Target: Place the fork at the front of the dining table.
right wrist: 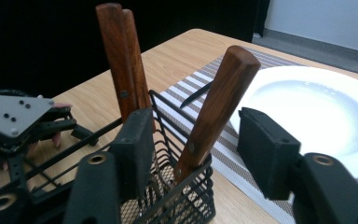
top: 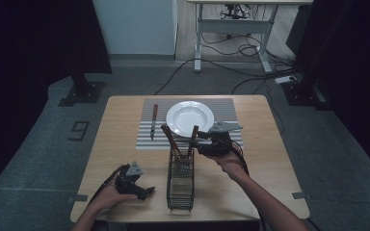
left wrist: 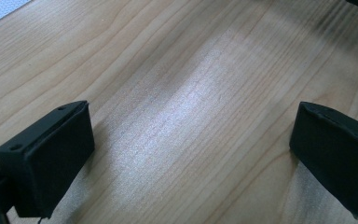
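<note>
A black wire cutlery basket [top: 180,192] [right wrist: 186,200] stands on the wooden table and holds wooden-handled utensils. My right gripper [top: 198,142] [right wrist: 200,154] is at the basket's far end, open, with one slanted wooden handle [top: 193,134] [right wrist: 219,98] between its jaws; a gap shows on each side of it. Two more handles [top: 168,137] [right wrist: 121,60] lean to the left of it. My left gripper [top: 147,191] [left wrist: 191,149] rests low over bare table left of the basket, open and holding nothing.
A white plate [top: 190,118] [right wrist: 317,112] sits on a striped placemat [top: 221,108] beyond the basket. A wooden-handled knife [top: 153,121] lies on the mat left of the plate. The table's front edge [top: 125,219] is close to my left hand.
</note>
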`<control>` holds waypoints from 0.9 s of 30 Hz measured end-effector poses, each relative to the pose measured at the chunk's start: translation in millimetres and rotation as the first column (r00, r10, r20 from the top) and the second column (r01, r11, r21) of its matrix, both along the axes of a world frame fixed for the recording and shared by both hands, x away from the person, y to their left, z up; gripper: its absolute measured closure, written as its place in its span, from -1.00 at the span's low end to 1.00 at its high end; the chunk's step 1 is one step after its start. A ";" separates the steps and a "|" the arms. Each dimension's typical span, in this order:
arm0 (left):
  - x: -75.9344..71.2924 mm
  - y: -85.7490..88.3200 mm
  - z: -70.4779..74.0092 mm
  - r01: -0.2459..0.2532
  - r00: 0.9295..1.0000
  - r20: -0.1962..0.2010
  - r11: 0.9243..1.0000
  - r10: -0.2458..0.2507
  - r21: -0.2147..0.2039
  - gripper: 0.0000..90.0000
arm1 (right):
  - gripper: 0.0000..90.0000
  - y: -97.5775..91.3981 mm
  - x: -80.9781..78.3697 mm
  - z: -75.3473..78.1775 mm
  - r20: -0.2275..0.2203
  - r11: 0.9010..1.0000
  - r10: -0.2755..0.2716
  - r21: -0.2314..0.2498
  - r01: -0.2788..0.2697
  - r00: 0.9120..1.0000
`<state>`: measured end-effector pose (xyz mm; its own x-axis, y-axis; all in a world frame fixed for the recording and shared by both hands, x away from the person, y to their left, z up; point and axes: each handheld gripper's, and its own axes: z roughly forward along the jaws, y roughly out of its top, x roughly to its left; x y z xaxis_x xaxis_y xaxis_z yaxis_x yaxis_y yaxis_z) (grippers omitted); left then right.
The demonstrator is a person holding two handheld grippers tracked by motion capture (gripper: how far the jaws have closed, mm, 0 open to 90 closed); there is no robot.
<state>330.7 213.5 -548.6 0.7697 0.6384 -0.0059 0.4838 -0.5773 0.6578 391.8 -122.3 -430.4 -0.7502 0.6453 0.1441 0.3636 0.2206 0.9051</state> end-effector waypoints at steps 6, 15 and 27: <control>0.1 0.1 0.0 0.001 1.000 -0.001 1.000 -0.001 0.000 -1.00 | 0.39 4.9 11.6 -7.9 -0.017 1.000 0.009 0.013 -0.009 1.000; 0.0 0.1 0.0 0.001 1.000 -0.001 1.000 -0.001 0.000 -1.00 | 0.74 0.9 16.1 -11.7 -0.067 0.994 0.022 0.108 -0.015 0.997; 0.1 0.4 0.1 0.005 1.000 -0.002 1.000 -0.005 0.000 -1.00 | 0.79 -6.9 1.5 8.7 0.034 0.982 -0.005 0.186 -0.002 0.999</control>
<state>330.8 213.8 -548.5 0.7727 0.6348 -0.0073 0.4821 -0.5793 0.6573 393.3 -129.3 -421.7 -0.7560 0.6105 0.2361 0.3317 0.0464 0.9422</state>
